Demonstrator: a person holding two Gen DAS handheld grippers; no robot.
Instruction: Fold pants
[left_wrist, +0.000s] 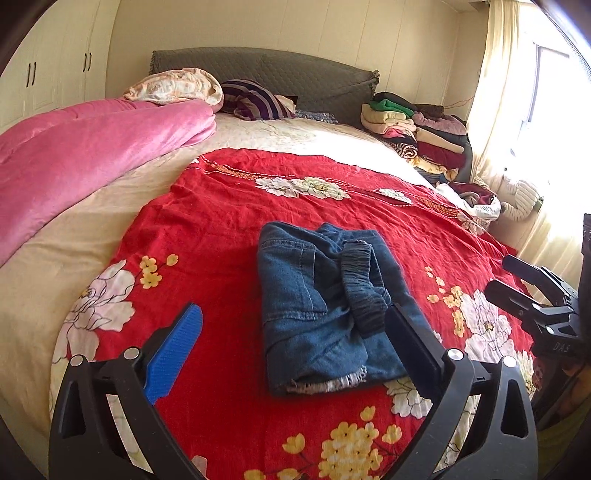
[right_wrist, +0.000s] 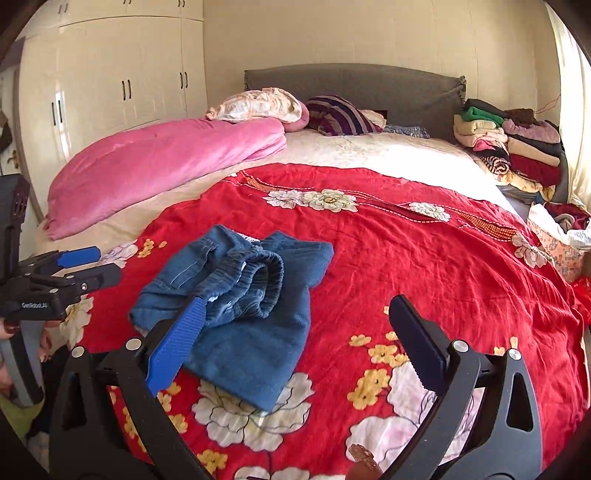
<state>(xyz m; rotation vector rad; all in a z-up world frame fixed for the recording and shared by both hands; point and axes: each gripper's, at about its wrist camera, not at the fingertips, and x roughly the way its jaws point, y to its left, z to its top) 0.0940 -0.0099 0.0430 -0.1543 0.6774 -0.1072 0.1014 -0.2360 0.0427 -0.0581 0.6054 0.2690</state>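
you had both the left gripper (left_wrist: 293, 356) and right gripper (right_wrist: 295, 343) spread wide and empty, clear of the folded blue denim pants (left_wrist: 325, 310) lying compact on the red floral bedspread (left_wrist: 207, 221), apparently because the folding looked done.

Colours on the bed, as we see them

Pants (left_wrist: 325, 306) blue denim, darker elastic waistband, frayed pale hem. Bedspread (left_wrist: 221, 221) red with white and yellow flowers. Quilt (left_wrist: 92, 155) pink, sheet (left_wrist: 55, 266) cream, pillow (left_wrist: 255, 98) purple-and-white striped, headboard (left_wrist: 266, 70) grey. We see each gripper black: left gripper (left_wrist: 295, 343) and right gripper (right_wrist: 295, 343) carry one blue ribbed pad, one black.
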